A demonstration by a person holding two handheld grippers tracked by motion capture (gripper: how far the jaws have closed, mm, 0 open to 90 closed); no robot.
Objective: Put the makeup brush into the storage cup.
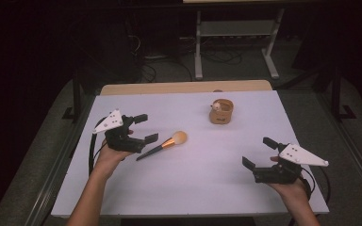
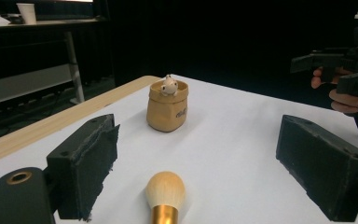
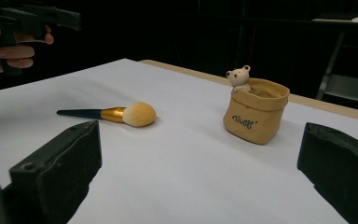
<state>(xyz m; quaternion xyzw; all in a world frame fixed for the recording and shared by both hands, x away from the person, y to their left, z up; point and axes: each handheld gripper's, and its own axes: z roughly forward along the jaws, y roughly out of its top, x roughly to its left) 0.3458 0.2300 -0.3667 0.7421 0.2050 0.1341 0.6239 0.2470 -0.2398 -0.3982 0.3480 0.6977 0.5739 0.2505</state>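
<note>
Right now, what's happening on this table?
A person holds a two-jaw claw in each hand over a white table; both are open and empty. The left claw sits right by the handle of a makeup brush lying flat. The right claw hovers apart. A tan bear pouch stands upright further back.

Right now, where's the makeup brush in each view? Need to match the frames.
High view: makeup brush lies left of centre, by the left gripper.
Left gripper view: bottom centre, bristles toward the pot.
Right gripper view: left of centre, handle pointing left.
Shared landmark: the tan bear pot, beyond the brush.
</note>
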